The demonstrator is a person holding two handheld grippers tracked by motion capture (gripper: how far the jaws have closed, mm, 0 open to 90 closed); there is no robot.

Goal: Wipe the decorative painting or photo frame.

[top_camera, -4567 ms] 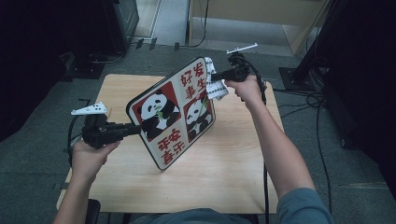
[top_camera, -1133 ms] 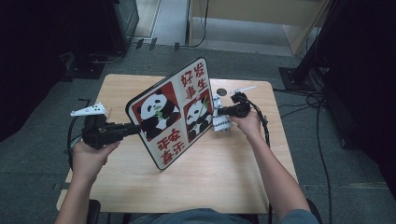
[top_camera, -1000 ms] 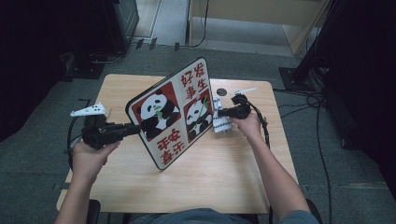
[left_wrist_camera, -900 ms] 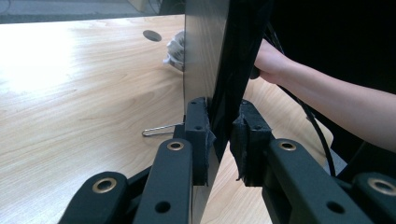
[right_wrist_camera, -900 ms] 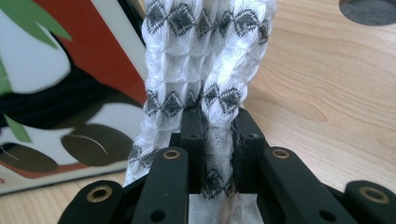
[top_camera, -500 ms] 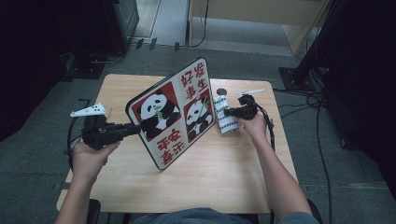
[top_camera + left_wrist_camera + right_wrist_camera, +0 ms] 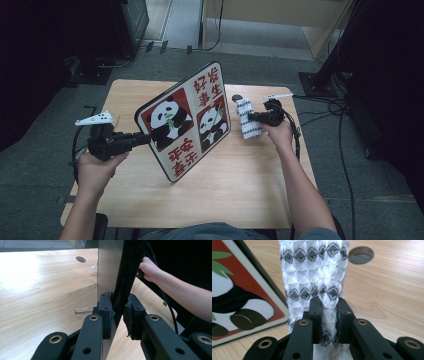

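The left gripper (image 7: pixel 131 141) pinches the panda board's (image 7: pixel 185 122) edge between its jaws, holding it tilted on the desk (image 7: pixel 240 185). The right gripper (image 7: pixel 254 118), beyond the board's far edge, has its jaws clamped on a patterned white cloth (image 7: pixel 247 118). Judging by this, both grasps are made; wiping the board remains.
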